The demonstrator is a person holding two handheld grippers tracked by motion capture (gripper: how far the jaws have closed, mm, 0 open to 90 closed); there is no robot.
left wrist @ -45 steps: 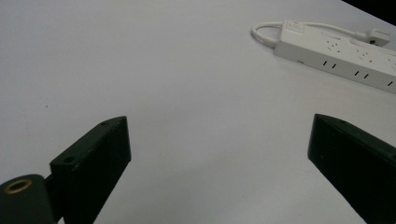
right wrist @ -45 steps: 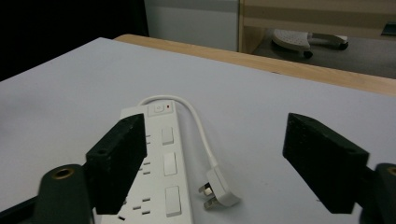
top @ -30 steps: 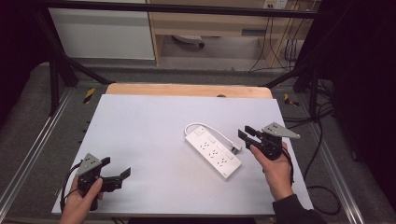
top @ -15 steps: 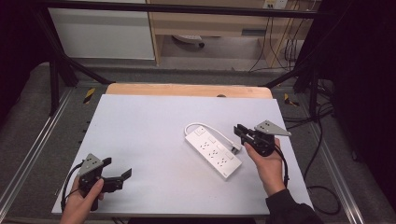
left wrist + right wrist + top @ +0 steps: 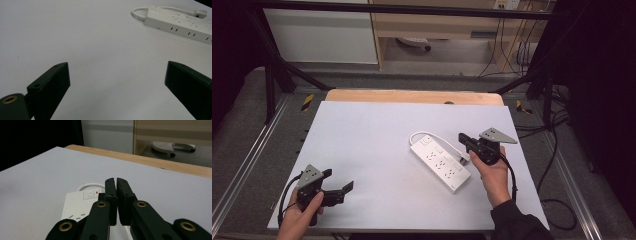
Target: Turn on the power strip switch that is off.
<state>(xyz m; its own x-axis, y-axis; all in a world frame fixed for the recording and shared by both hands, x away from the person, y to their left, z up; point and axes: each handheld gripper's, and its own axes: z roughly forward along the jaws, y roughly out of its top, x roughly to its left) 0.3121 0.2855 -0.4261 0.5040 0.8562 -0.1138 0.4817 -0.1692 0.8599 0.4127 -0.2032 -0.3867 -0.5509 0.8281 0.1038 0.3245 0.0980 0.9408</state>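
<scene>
A white power strip (image 5: 440,162) lies slantwise on the white tabletop (image 5: 377,130), right of centre, its cord looped at the far end. Just to the strip's right, my right gripper (image 5: 463,138) points toward its switch end. Its jaws have just been closing and now stand shut with nothing between them; in the right gripper view the tips (image 5: 116,180) sit just above the strip (image 5: 77,207) near its switch. My left gripper (image 5: 338,180) rests open at the near left corner. Between its wide jaws (image 5: 116,65) is bare table, with the strip (image 5: 180,21) far off.
A wooden table edge (image 5: 412,96) shows behind the white top. A white cabinet (image 5: 322,35) and a wooden shelf unit (image 5: 452,25) stand at the back. Black cables (image 5: 557,150) trail on the floor to the right.
The right gripper has slid left and a little down toward the power strip, and its jaws have gone from apart to shut. The left gripper has stayed put.
</scene>
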